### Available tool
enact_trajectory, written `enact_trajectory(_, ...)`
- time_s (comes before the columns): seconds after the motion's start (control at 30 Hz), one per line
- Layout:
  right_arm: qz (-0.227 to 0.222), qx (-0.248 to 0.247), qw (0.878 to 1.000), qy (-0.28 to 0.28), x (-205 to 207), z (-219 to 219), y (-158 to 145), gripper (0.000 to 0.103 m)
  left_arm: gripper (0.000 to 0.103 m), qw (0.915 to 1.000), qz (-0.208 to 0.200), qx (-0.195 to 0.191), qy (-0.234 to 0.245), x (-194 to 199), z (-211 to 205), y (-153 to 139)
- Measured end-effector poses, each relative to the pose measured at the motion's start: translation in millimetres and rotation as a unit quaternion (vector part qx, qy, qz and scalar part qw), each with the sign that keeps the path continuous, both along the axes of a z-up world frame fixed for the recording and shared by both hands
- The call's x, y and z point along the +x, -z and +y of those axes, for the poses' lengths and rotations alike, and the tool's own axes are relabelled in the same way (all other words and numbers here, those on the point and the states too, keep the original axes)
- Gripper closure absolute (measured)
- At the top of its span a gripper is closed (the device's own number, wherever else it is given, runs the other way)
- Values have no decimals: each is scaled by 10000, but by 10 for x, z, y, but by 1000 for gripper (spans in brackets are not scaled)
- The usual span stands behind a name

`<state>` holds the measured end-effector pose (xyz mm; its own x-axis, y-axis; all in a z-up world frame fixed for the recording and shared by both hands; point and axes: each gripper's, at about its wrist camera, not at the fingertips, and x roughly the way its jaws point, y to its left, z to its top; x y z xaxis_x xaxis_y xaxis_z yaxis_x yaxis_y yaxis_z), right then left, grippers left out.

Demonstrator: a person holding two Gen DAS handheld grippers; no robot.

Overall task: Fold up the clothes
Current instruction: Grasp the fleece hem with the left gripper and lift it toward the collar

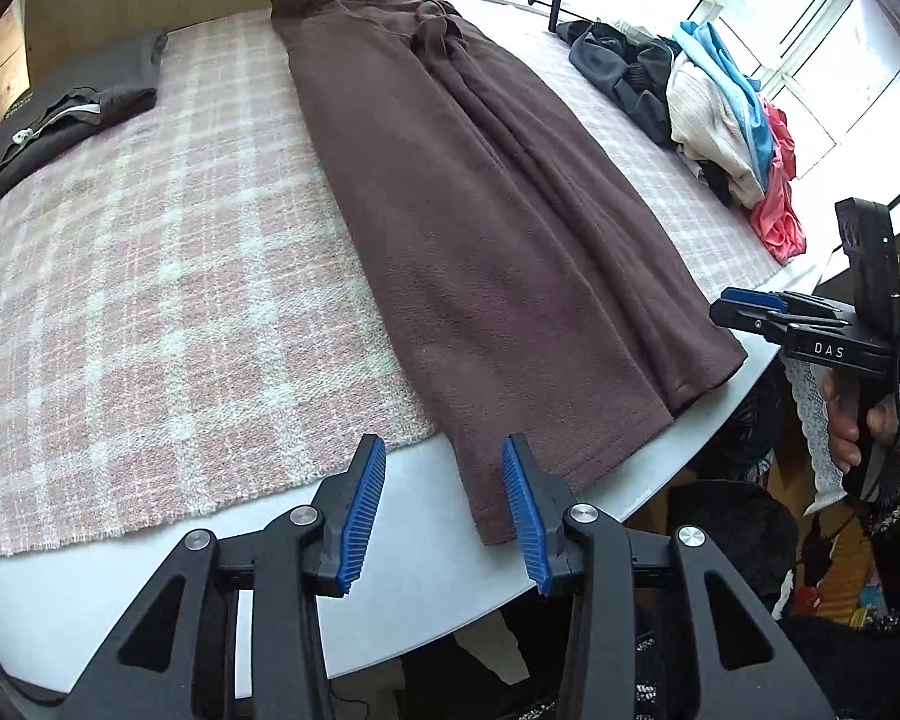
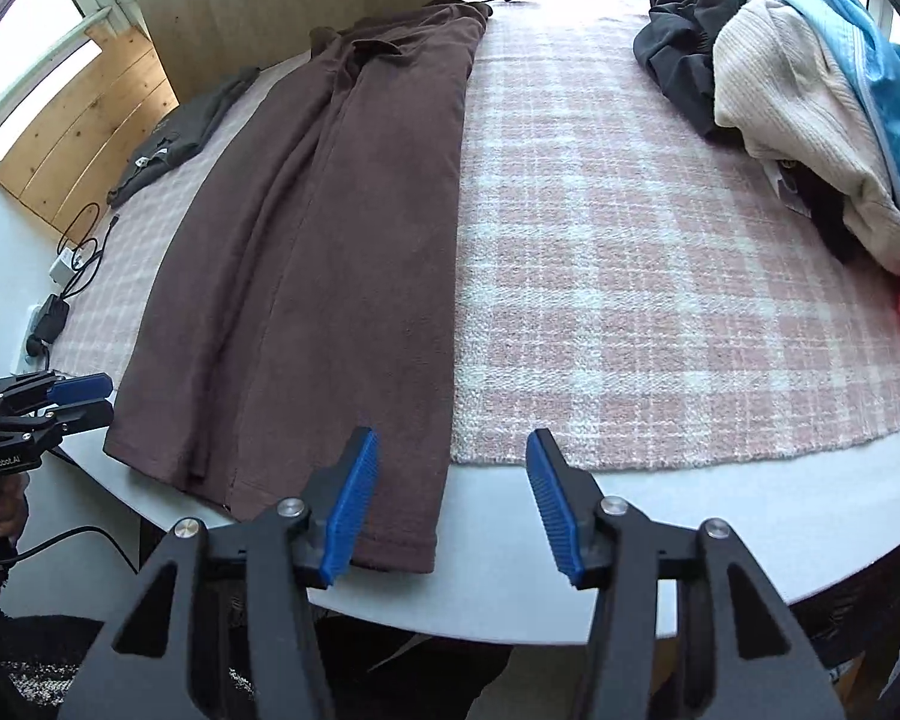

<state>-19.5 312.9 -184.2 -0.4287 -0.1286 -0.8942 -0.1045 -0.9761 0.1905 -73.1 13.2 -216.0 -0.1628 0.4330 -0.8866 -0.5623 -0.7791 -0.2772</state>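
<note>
Fingers of the left gripper [image 1: 444,516] are seen parted, nothing pinched; the brown garment's [image 1: 498,228] near hem corner lies below and between them, not pressed by either pad. Fingers of the right gripper [image 2: 453,507] are likewise spread and empty, the left finger over the hem's right corner, the right finger over bare counter [image 2: 720,528].

The garment is laid in a long narrow strip, already folded lengthwise, running from the counter's near edge away toward the window. Its hem overhangs the pink plaid blanket [image 2: 660,276] onto bare counter. The collar end is seen far off, bunched.

Handling, as judged: soft fleece-like cloth, limp, fairly thick, light to moderate in weight, not slippery, not fragile. Layers could slide apart if only the top ply is caught. A hold is best taken at the two near hem corners, all layers pinched, so the hem can be carried toward the collar.

Farther off, a folded dark garment [image 1: 84,102] is seen at left, and an unfolded clothes pile [image 2: 810,120] at right.
</note>
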Motion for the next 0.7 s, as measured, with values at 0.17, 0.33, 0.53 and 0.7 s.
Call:
enact_trajectory(0.17, -65, -128, 9998, -123, 22, -62, 63, 52, 63, 9996, -172, 31, 231, 50, 138, 88)
enact_trajectory(0.33, -64, 136, 9994, -310, -34, -172, 86, 52, 66, 9989, -72, -85, 455, 106, 235, 100)
enact_trajectory(0.53, -16, -252, 9979, -590, -105, -259, 95, 85, 92, 9989, -227, 111, 404, 26, 199, 96)
enact_trajectory(0.7, 117, -1494, 9884, -248, -190, -55, -29, 94, 95, 9926, -649, 968, 344, -160, 89, -148)
